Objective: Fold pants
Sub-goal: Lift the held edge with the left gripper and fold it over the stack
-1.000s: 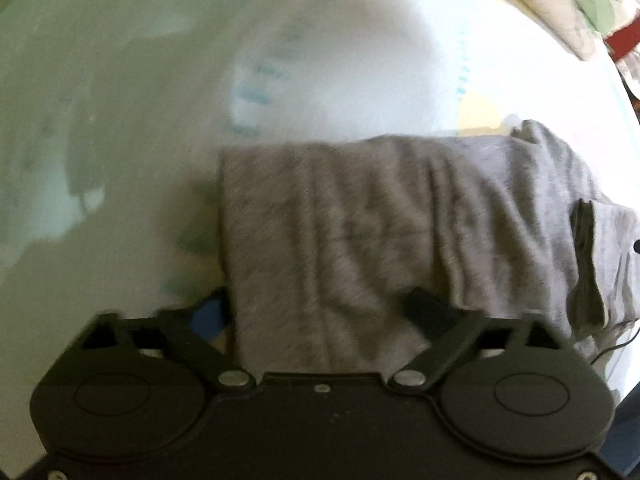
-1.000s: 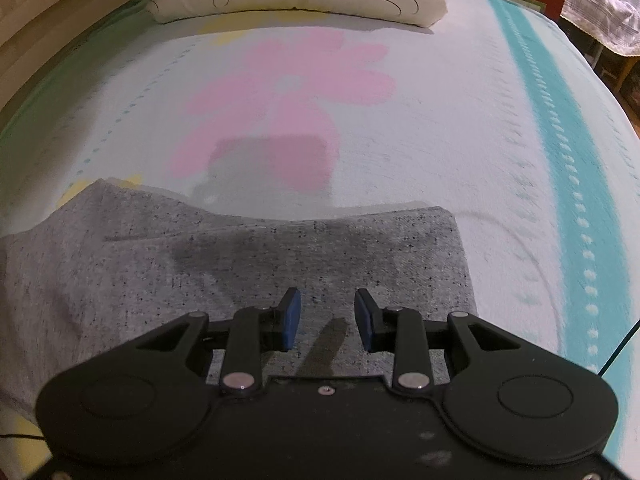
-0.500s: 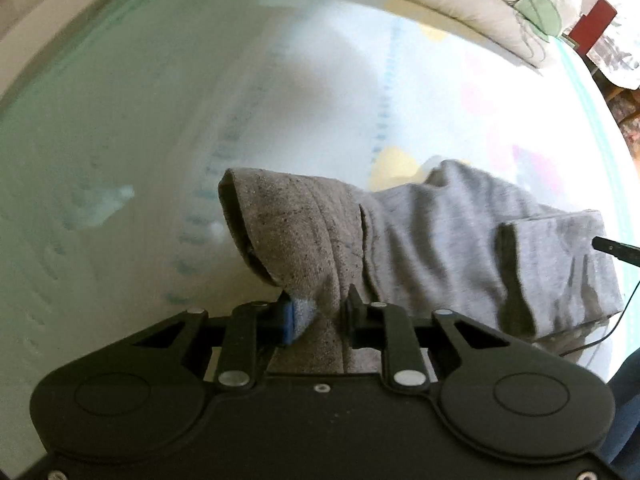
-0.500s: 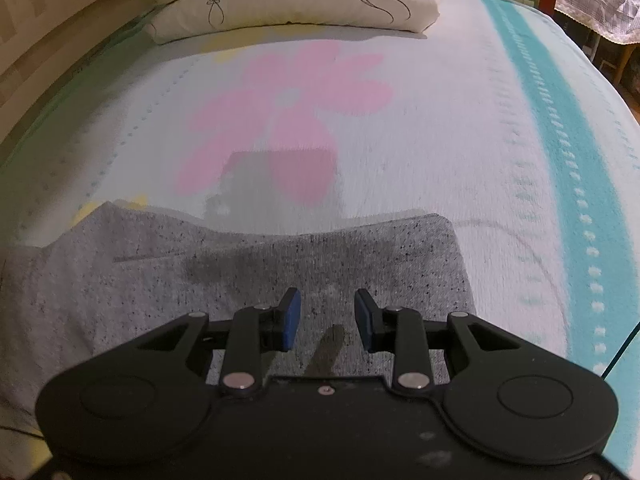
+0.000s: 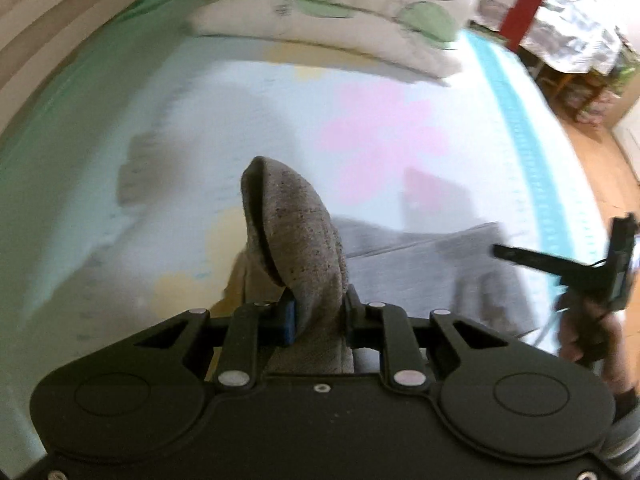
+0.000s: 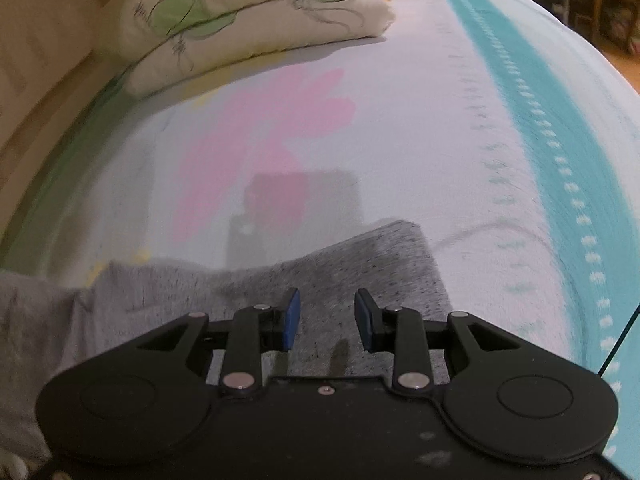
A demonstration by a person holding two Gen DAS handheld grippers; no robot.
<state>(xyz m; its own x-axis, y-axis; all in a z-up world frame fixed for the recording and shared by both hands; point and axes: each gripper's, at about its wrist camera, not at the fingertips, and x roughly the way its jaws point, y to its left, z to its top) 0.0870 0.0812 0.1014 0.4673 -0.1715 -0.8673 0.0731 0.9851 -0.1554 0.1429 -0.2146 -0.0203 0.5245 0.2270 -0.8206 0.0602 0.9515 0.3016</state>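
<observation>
The grey pants [image 6: 360, 264] lie partly folded on the bed. My left gripper [image 5: 319, 314] is shut on a bunched end of the grey pants [image 5: 296, 236] and holds it raised above the sheet, so the cloth stands up in a loop. The rest of the pants [image 5: 420, 268] lies flat to the right. My right gripper [image 6: 327, 318] is open and empty, low over the flat part near its right edge. It also shows at the right edge of the left wrist view [image 5: 580, 268], held in a hand.
The bed sheet [image 6: 420, 128] is pale with a pink flower print [image 6: 272, 120] and a teal stripe [image 6: 552, 92] on the right. A floral pillow [image 6: 248, 20] lies at the head. The wooden floor [image 5: 608, 168] and furniture lie beyond the bed's right edge.
My left gripper closed on the end of the pants, lifted it and swung towards the right. My right gripper stayed open over the flat part, shifting slightly.
</observation>
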